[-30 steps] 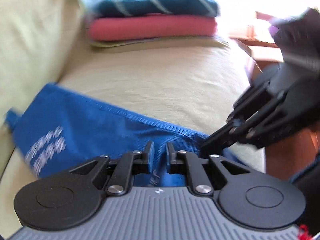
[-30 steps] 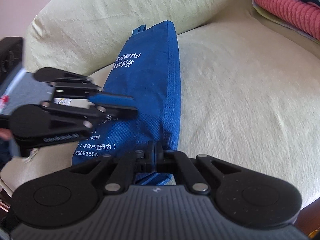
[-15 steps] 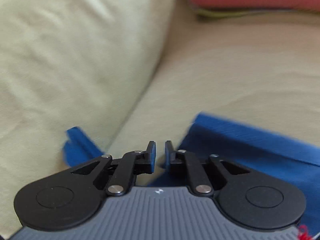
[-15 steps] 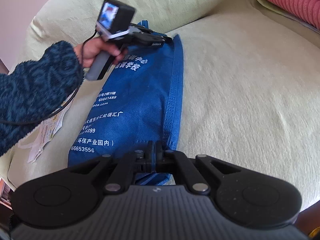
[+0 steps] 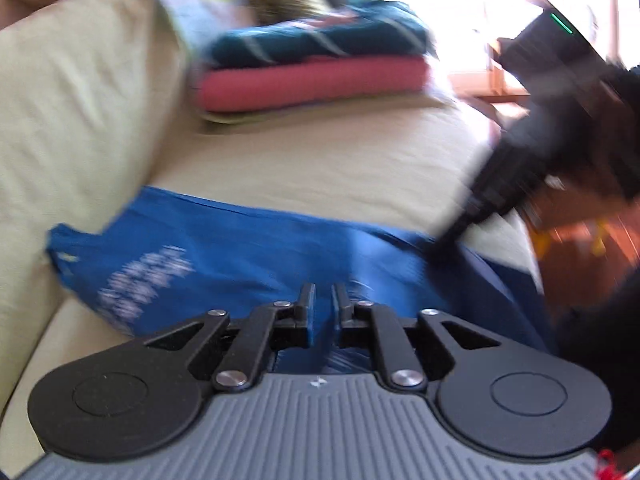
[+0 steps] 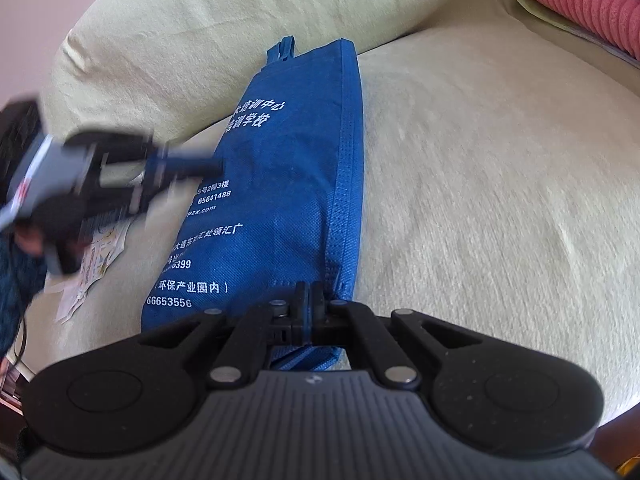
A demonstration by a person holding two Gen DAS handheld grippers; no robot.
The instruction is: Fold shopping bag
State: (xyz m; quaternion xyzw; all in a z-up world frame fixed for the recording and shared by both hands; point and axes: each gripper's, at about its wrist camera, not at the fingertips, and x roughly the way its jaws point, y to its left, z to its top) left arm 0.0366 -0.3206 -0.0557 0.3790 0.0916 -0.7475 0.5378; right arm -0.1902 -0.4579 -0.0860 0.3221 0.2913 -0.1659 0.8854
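One blue shopping bag lies flat on the pale yellow sofa seat, its handle against the back cushion. Two grippers work it: the right gripper is clamped tight on the bag's near corner – the left gripper hovers over the bag's middle, jaws slightly apart and just widening, blue fabric seen through the gap but not pinched. At the seat's far end, a stack of two folded textiles – one pink, one teal striped

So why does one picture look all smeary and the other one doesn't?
Left wrist view: nearly everything is streaked with motion blur, even the bag, and the window corner is glared white. Right wrist view: bag and its print are sharp; only the left gripper is smeared.
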